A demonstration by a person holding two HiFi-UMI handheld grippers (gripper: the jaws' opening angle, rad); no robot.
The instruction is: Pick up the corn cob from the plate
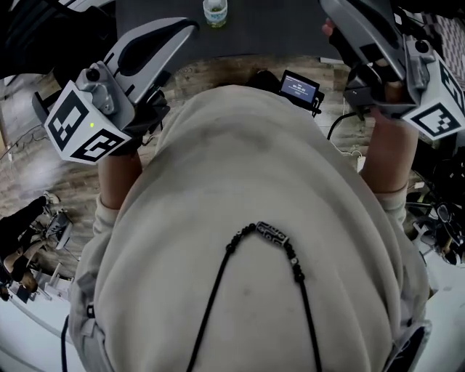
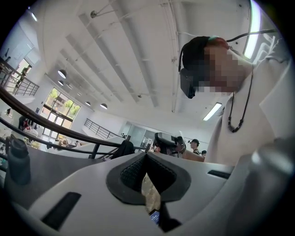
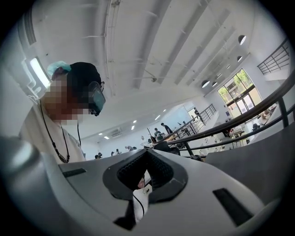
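Observation:
No corn cob and no plate show in any view. In the head view my left gripper [image 1: 182, 30] and my right gripper [image 1: 340, 16] are held up on either side of the person's cream-coloured torso, near the edge of a dark table [image 1: 276, 29]. In the left gripper view the left gripper [image 2: 146, 156] has its jaws meeting at the tips with nothing between them. The right gripper [image 3: 146, 153] in its own view is likewise shut and empty. Both gripper views look up at the ceiling and the person.
A small clear cup [image 1: 215, 11] stands on the dark table at the top of the head view. A dark bottle [image 2: 18, 162] stands on the table at the left gripper view's left. A small device with a lit screen [image 1: 299, 88] sits at the person's chest. Railings [image 3: 239, 120] run behind.

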